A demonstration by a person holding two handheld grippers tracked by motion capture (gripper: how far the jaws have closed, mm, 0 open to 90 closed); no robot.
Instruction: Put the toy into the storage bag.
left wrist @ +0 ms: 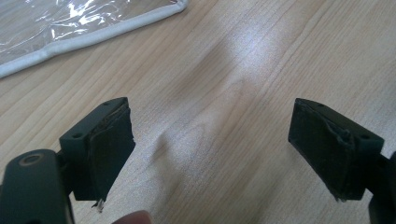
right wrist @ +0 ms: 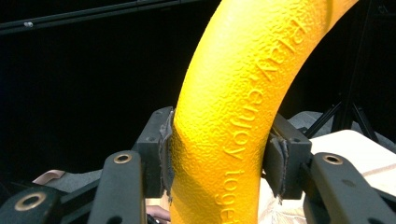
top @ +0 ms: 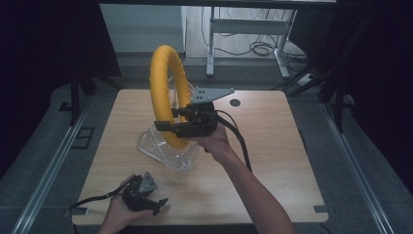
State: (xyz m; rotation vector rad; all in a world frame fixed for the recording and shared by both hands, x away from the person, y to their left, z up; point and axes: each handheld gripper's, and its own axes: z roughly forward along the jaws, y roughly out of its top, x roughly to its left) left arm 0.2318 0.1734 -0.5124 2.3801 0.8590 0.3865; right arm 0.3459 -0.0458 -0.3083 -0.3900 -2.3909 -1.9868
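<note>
High view: yellow ring (top: 168, 92) base obscured

A wooden table (top: 272, 146) stands before a white metal frame (top: 246, 27) and floor cables (top: 260, 48).

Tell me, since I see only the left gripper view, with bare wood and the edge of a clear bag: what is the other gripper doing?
Observer: The right gripper is shut on a yellow foam ring, holding it upright, its lower end in the clear plastic bag.
Operator: Is the grip firm?
Observer: In the right gripper view both pads press the ring's sides; one pad dents the foam.
Operator: Anything written on the ring?
Observer: Yes, raised letters run along it; "enjoy" is readable.
Operator: Where is my gripper on the table?
Observer: The left gripper sits open near the table's front edge, apart from the bag.
</note>
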